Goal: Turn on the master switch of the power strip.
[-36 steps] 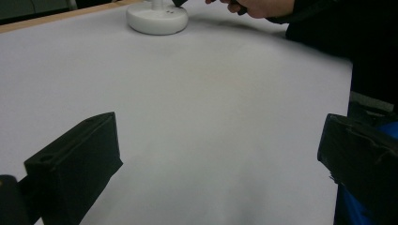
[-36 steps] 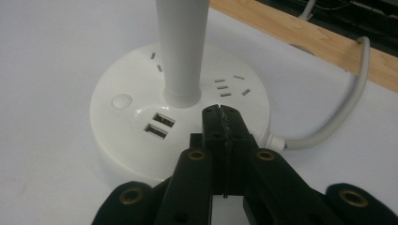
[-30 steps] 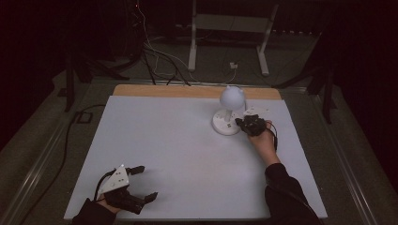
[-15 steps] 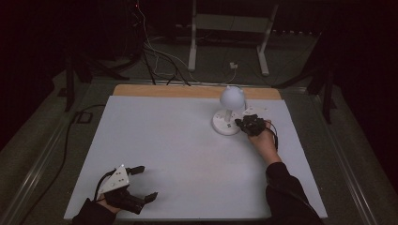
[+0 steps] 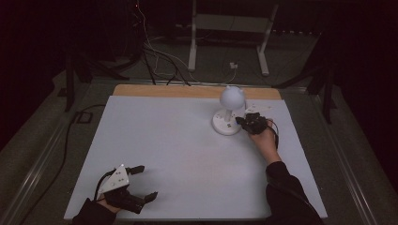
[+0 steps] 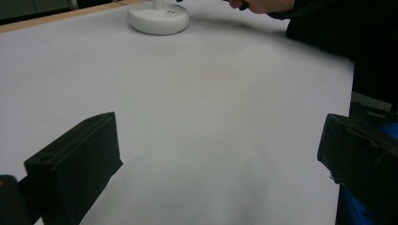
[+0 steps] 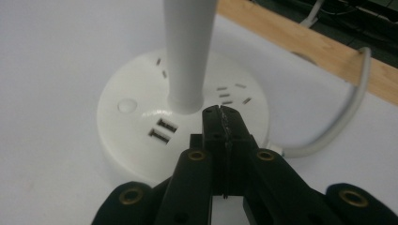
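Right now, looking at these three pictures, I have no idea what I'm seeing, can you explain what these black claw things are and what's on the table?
A person sits at a white table holding a hand-operated claw tool in each hand. The wide picture is taken from above the person. The other two come from small cameras riding on each tool, looking along its two black jaws.

The left gripper rests near the table's front edge, jaws wide apart with nothing between them. The right gripper has its jaws shut together, tips at the round base of a white desk lamp; whether they touch it, I can't tell. It holds nothing.

The lamp has a thin stem, a ball-shaped head, and sockets and a round button on its base. A white cable leads away from it.
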